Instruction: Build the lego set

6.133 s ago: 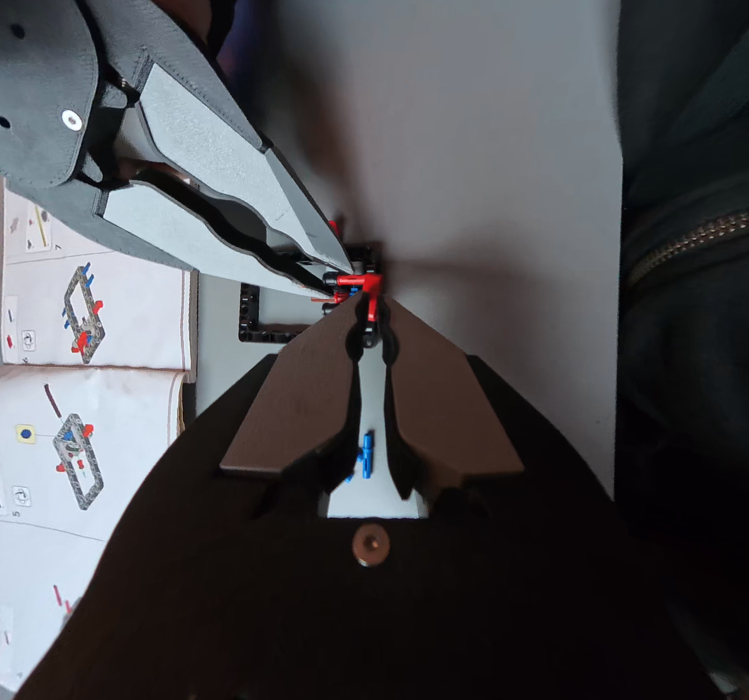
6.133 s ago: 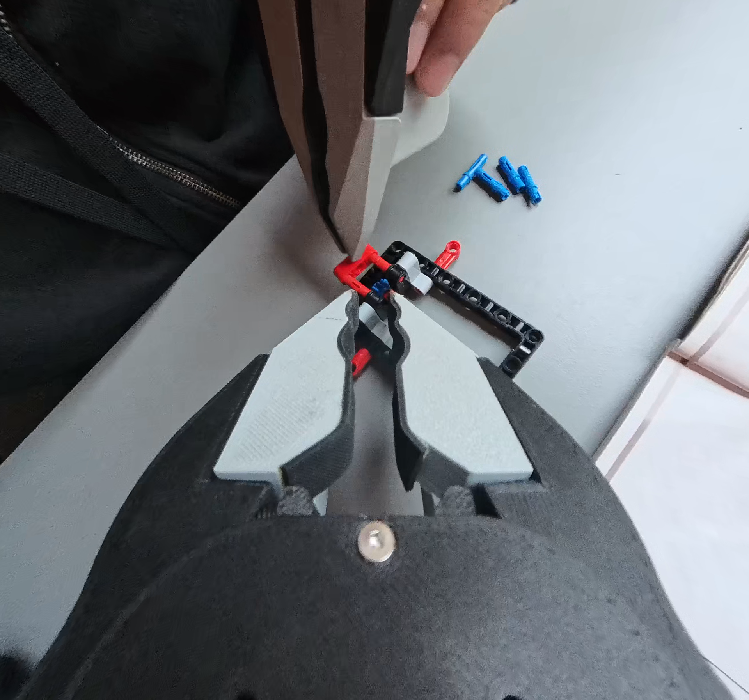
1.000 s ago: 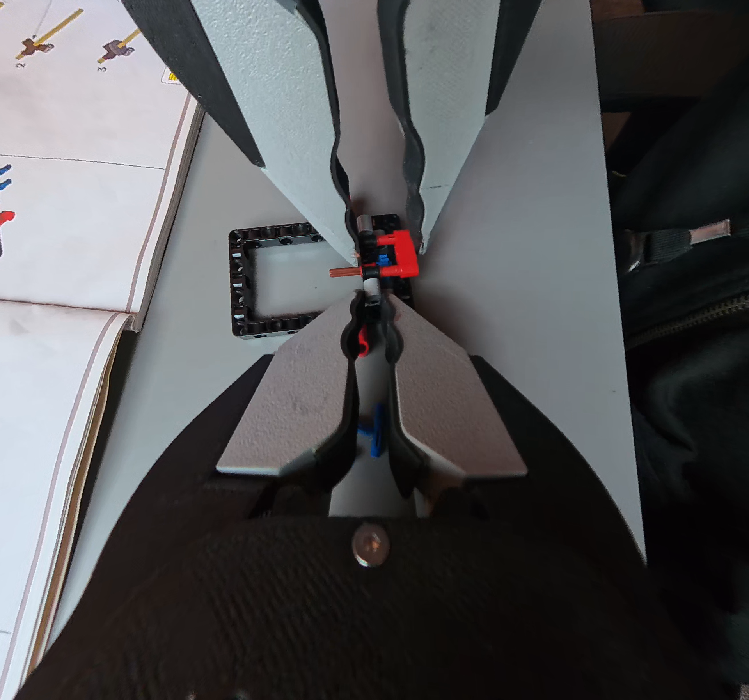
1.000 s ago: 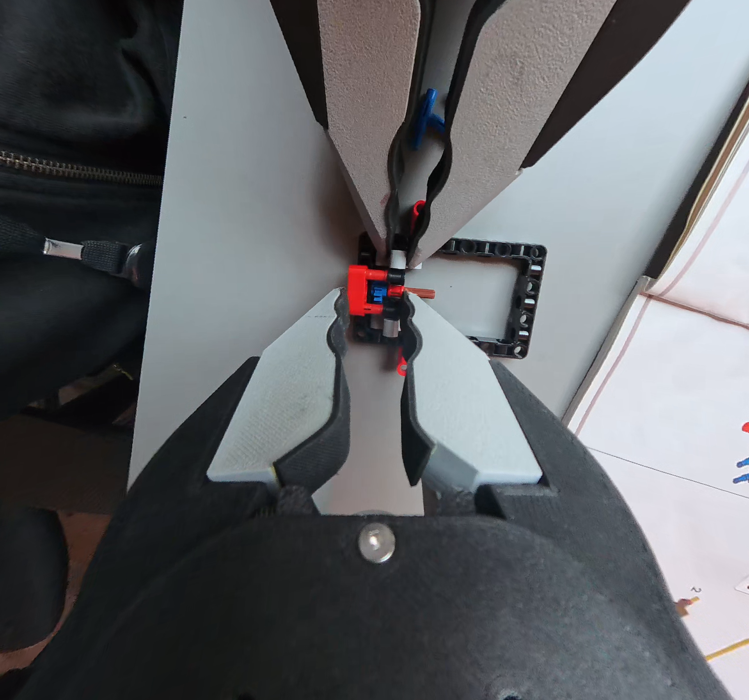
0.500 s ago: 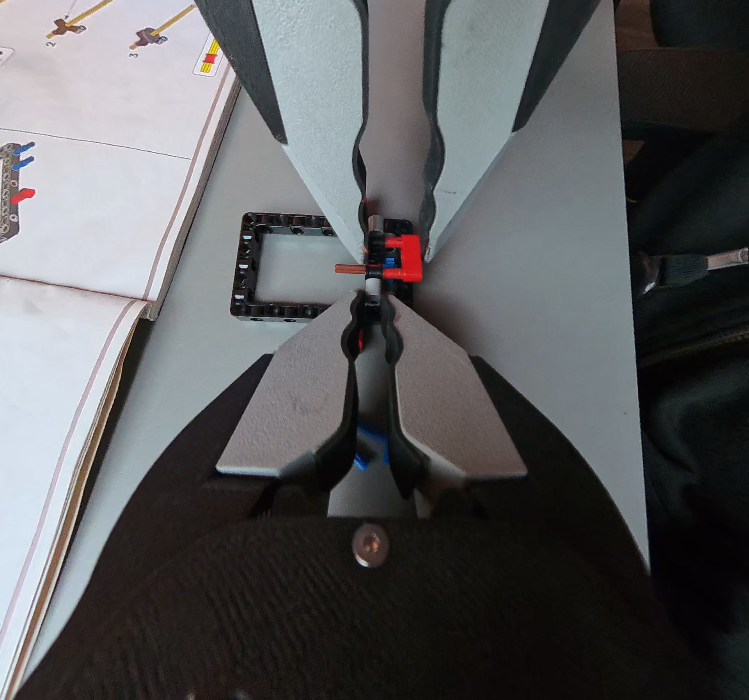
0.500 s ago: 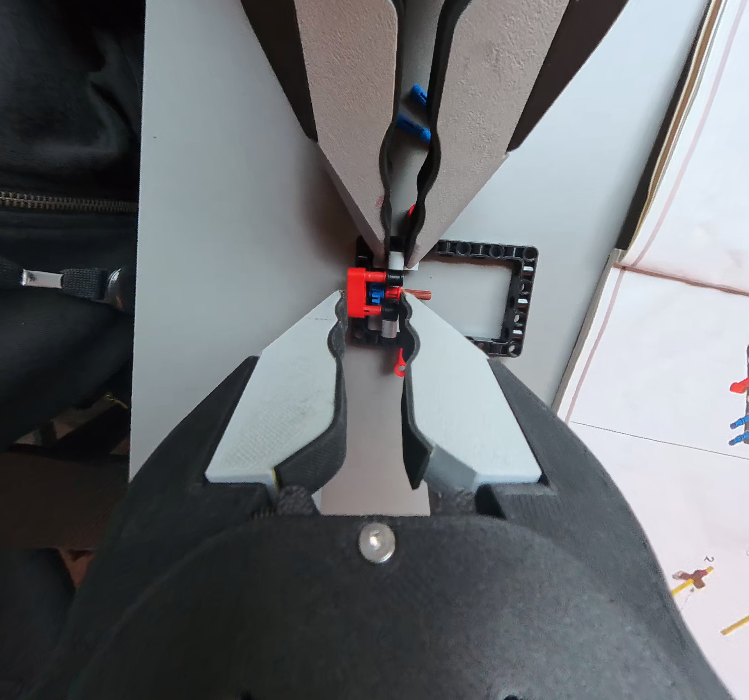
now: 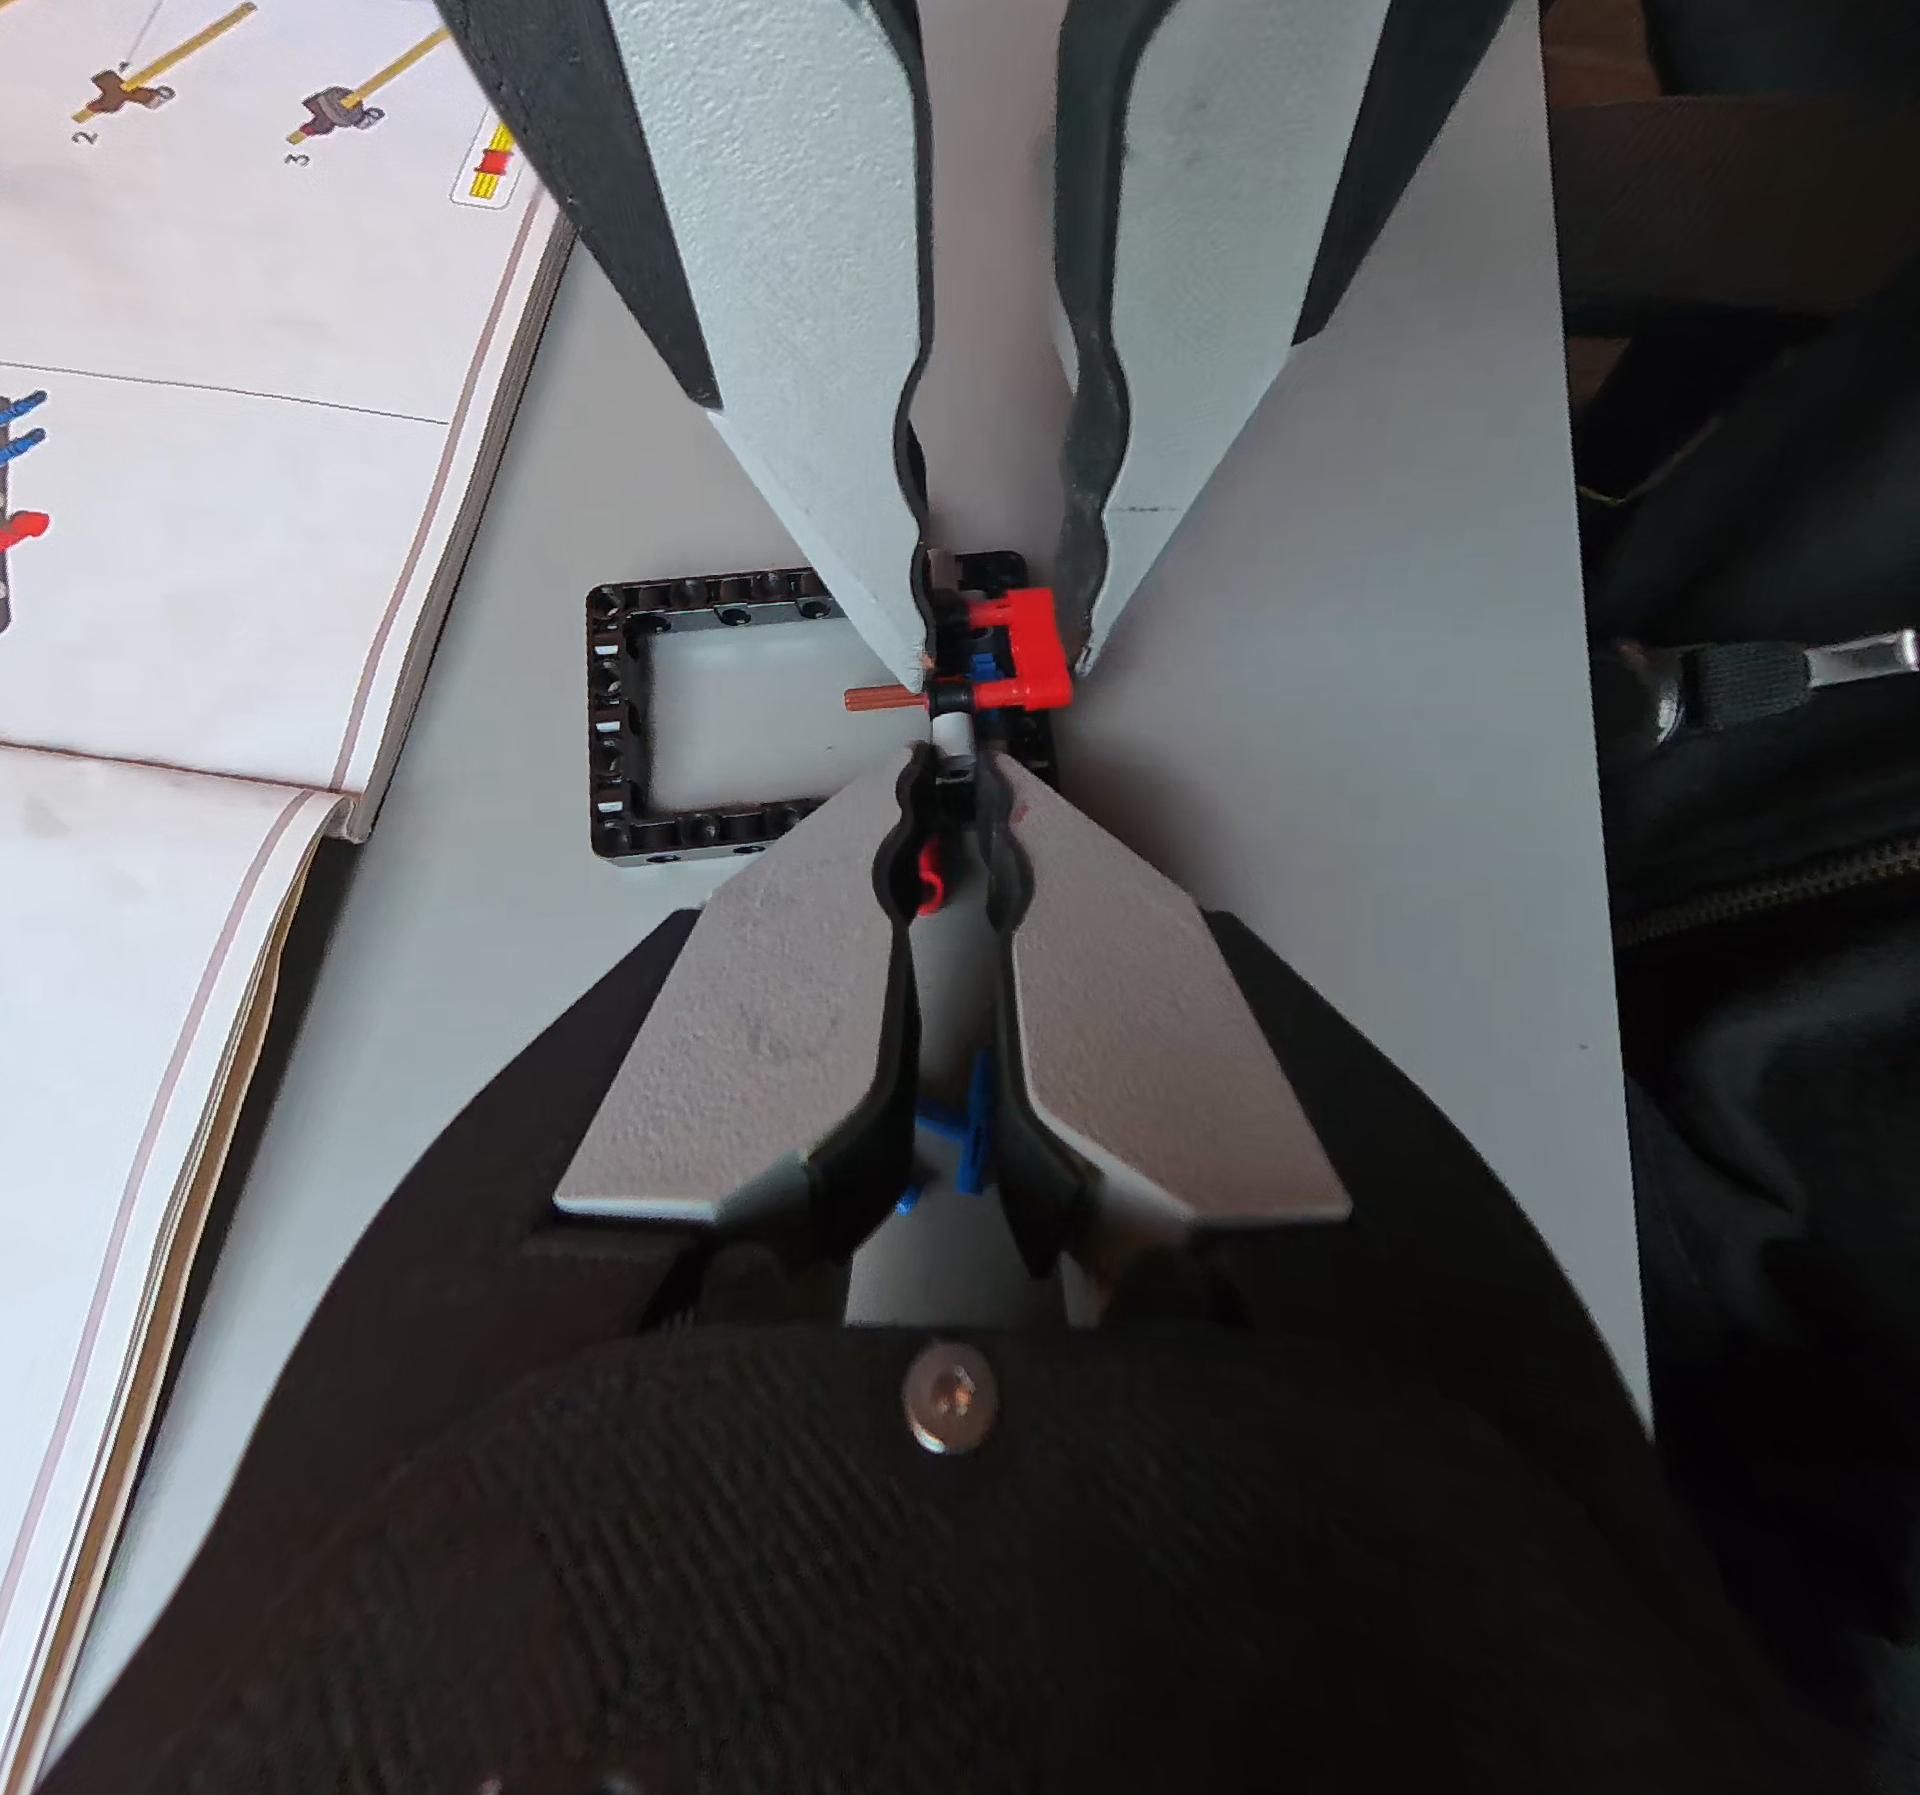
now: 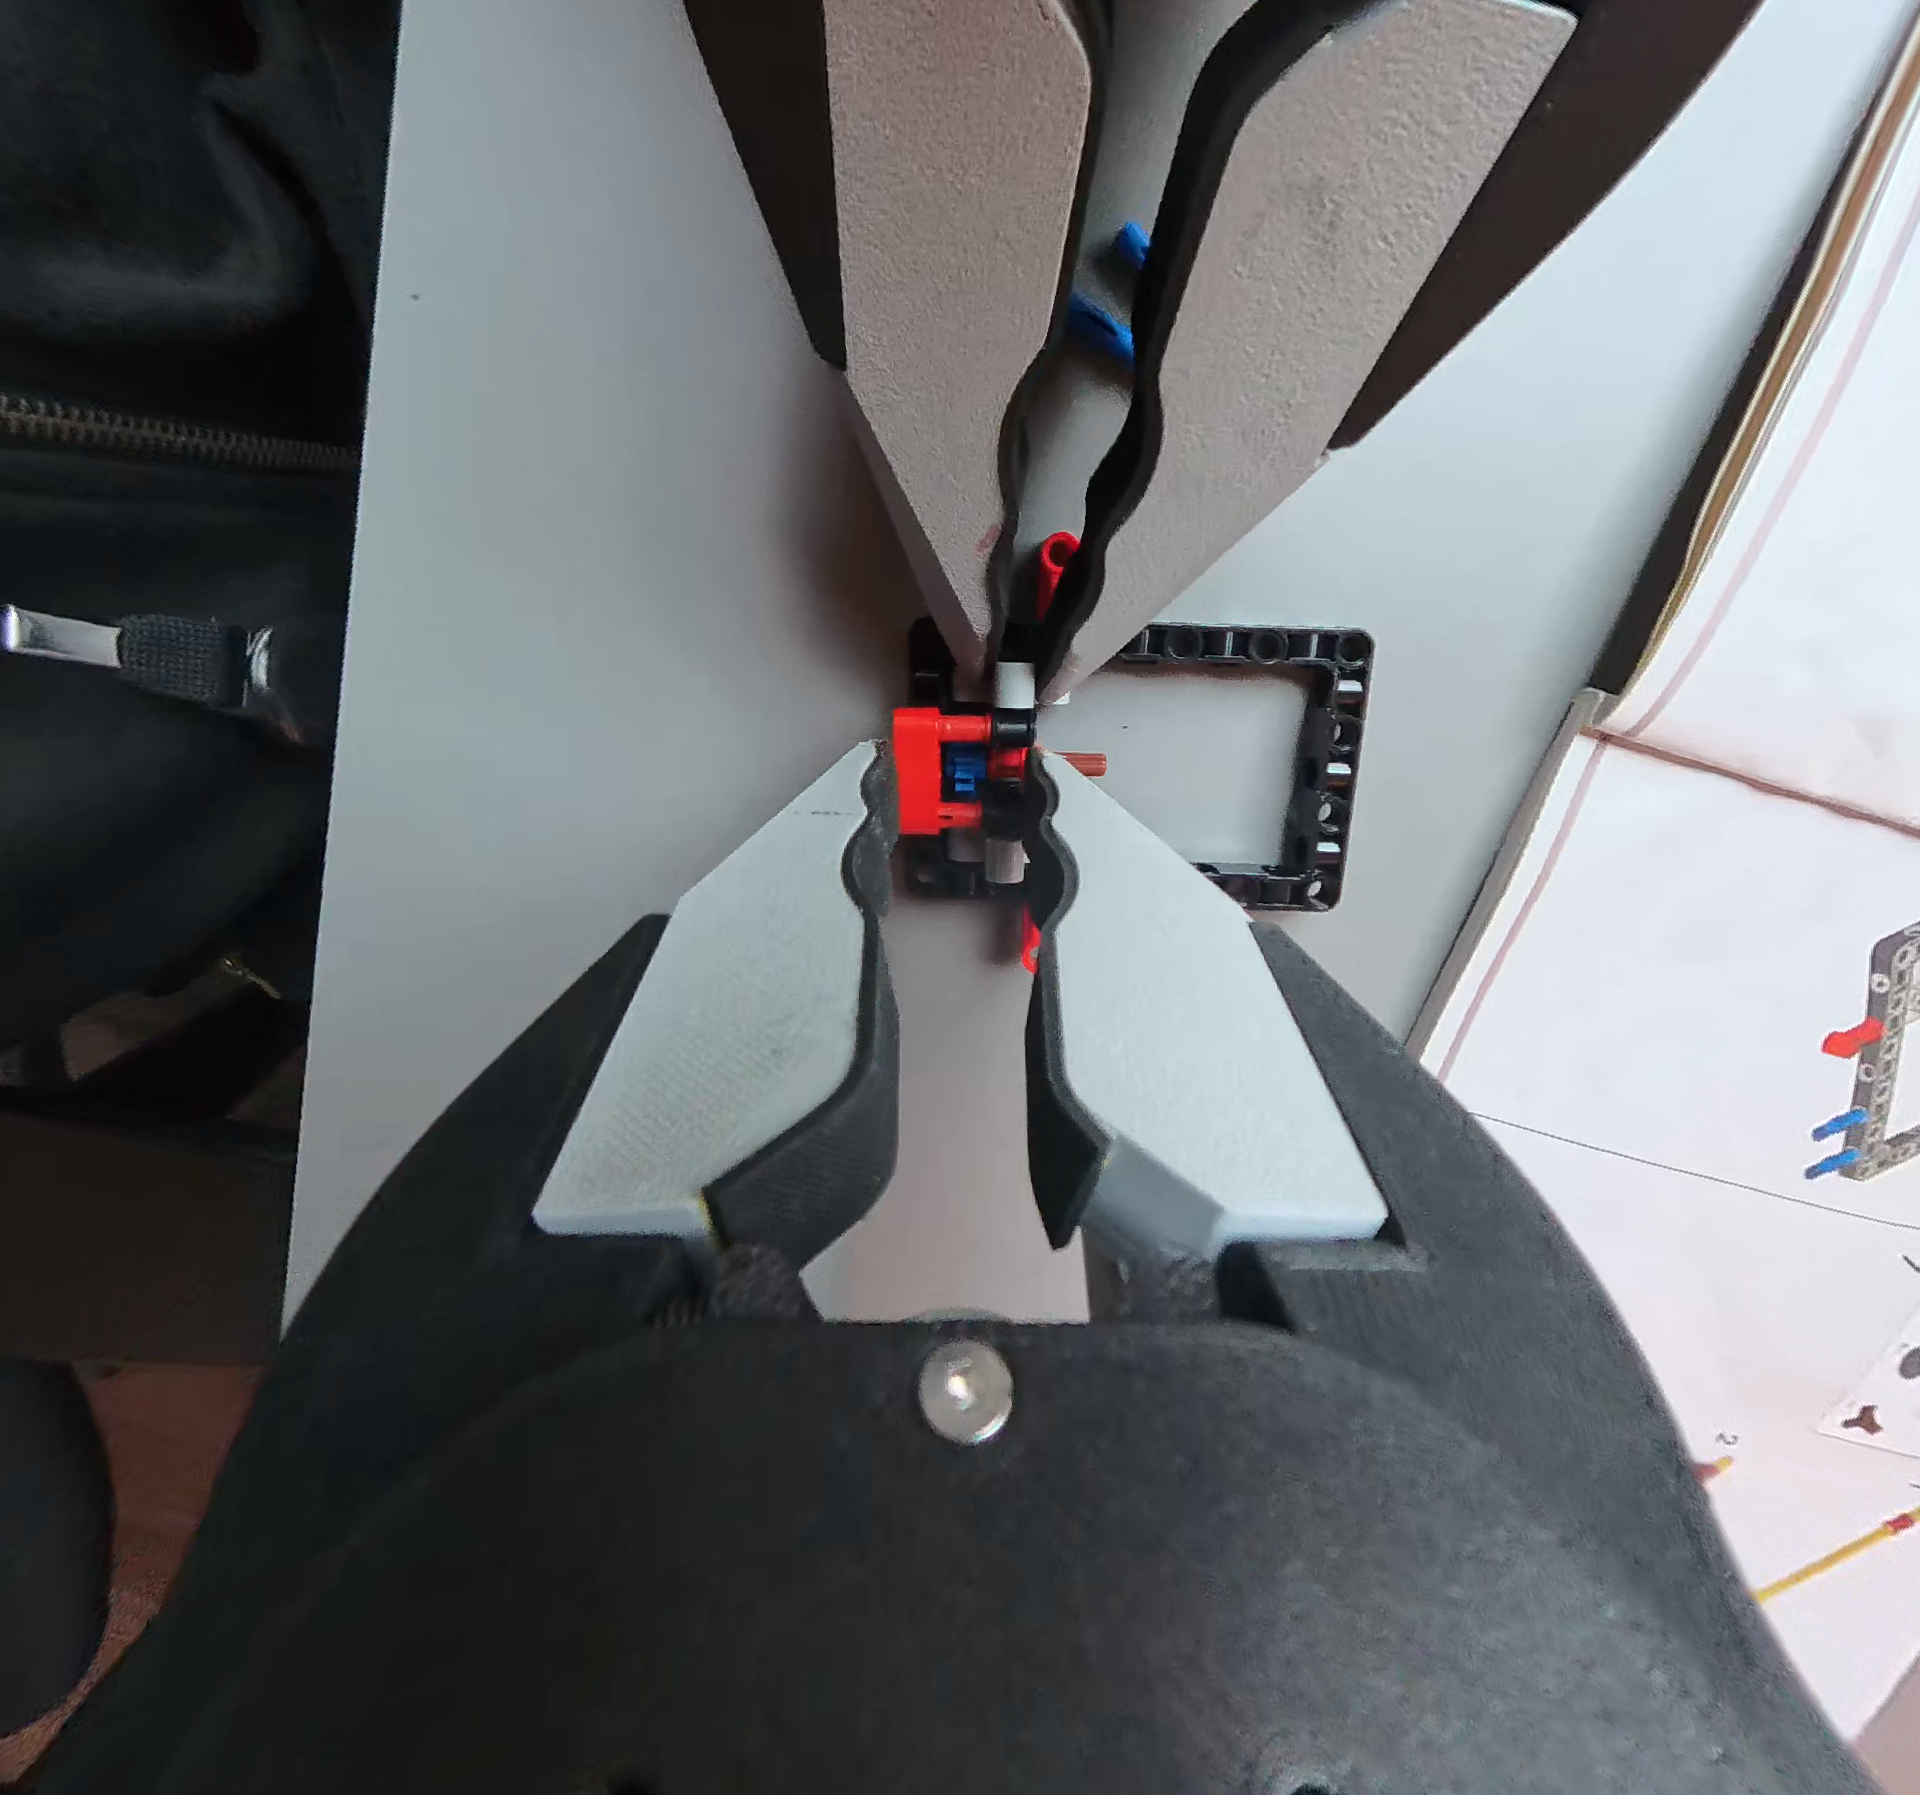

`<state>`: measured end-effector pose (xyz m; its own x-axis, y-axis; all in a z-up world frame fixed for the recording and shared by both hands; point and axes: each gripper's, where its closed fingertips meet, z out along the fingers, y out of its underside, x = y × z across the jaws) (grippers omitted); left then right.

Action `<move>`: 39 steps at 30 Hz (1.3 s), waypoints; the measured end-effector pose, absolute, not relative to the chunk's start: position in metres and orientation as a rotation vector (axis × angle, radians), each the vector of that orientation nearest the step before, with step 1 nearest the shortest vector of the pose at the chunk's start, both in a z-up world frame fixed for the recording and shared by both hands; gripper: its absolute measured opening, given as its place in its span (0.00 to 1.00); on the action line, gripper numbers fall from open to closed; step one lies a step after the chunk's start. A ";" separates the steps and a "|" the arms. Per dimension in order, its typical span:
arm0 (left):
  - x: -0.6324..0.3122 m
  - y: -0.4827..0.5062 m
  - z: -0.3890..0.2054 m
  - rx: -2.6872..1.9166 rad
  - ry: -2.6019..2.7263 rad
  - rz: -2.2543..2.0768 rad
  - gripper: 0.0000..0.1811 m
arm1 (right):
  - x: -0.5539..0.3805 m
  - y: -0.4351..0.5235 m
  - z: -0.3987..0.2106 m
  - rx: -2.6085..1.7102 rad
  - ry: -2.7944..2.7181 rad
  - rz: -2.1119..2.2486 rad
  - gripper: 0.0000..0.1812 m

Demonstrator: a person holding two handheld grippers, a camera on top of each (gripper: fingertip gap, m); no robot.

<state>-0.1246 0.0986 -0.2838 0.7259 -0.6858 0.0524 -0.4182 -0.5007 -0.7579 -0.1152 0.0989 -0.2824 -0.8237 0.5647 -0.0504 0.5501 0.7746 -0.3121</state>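
- Left claw (image 7: 951, 774): fingers nearly together, tips pinched on the grey-white pin end of the small lego assembly (image 7: 977, 675).
- Right claw (image 8: 961, 779): fingers apart, tips on either side of the red bracket (image 8: 925, 769), not clamped.
- Assembly sits on the short end of the black rectangular frame (image 7: 613, 706), which lies flat on the grey desk (image 7: 1351, 810).
- Loose blue pins (image 7: 961, 1122) lie under the left claw.
- Open instruction booklet (image 7: 208, 498) lies beside the frame.

Both grippers: the left gripper (image 7: 953, 779) and right gripper (image 8: 956, 769) show pale grey wedge fingers, wavy black pads, black textured housings, one silver screw (image 7: 950, 1396) each.
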 end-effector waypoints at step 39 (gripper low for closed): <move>-0.130 0.104 -0.283 -2.171 0.783 -0.415 0.17 | -0.120 0.120 -0.285 -1.114 -2.493 0.948 0.23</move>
<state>-0.1300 0.1042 -0.2827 0.7573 -0.6518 0.0393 -0.3987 -0.5092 -0.7627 -0.1201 0.1204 -0.2851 -0.6765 0.7357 -0.0346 0.5728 0.4960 -0.6526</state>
